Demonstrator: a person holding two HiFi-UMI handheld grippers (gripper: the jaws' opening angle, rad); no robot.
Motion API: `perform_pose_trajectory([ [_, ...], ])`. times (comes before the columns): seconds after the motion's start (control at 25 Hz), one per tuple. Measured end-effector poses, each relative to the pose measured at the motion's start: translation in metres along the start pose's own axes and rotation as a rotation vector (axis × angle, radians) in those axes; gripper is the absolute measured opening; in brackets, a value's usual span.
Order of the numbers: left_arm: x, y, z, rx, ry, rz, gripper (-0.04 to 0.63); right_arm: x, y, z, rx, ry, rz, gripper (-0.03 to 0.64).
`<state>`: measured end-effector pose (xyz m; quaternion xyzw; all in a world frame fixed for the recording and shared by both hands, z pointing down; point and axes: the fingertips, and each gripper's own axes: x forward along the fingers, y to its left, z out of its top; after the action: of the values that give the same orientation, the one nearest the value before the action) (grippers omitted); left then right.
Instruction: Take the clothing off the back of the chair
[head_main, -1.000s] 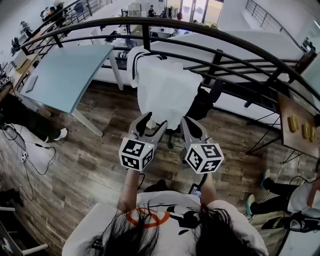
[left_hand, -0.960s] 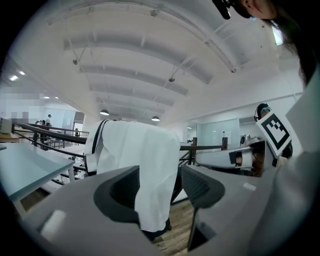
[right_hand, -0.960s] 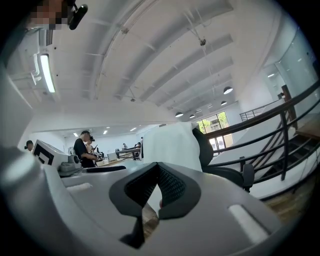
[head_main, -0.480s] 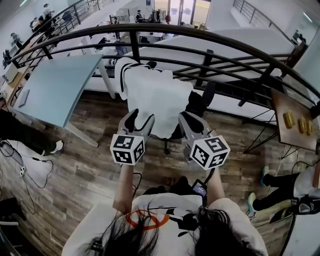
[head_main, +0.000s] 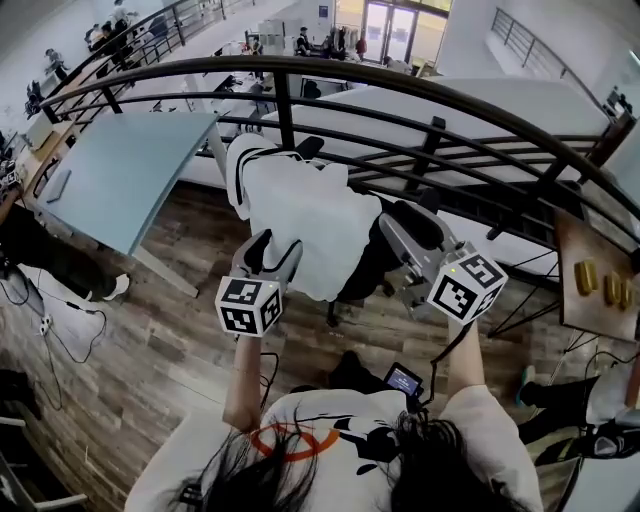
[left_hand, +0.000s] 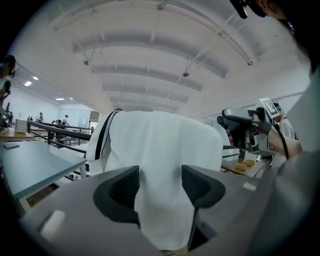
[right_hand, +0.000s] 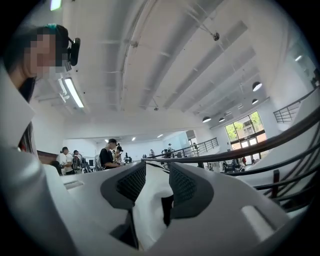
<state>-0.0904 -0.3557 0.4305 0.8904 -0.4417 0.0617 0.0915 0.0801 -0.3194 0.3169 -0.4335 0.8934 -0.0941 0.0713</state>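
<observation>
The clothing (head_main: 300, 215) still drapes the chair (head_main: 370, 265) back at frame centre. Left gripper (head_main: 268, 250) stays wide-jawed at its lower edge; right gripper (head_main: 398, 222) has lifted rightward, jaws just opening narrowly, white cloth showing between them.

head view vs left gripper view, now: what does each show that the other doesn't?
Head view only: the marker cube on the left gripper, and a small lit screen by the person's chest. Left gripper view only: the ceiling, and that gripper's jaws standing apart with the white garment hanging between them. Both: that garment, the light-blue table, the dark railing.
</observation>
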Motion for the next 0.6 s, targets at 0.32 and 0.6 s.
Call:
perform_pose_trajectory([
  [0.32,0.015,0.008,0.000,-0.001,-0.020,0.052,0.357,0.062,-0.072,0.008,0.110,0.091,0.176,0.243],
  [0.6,0.019,0.013,0.000,0.012,0.001,0.051,0.348,0.152,-0.079,-0.058,0.226,0.367,0.427,0.470],
])
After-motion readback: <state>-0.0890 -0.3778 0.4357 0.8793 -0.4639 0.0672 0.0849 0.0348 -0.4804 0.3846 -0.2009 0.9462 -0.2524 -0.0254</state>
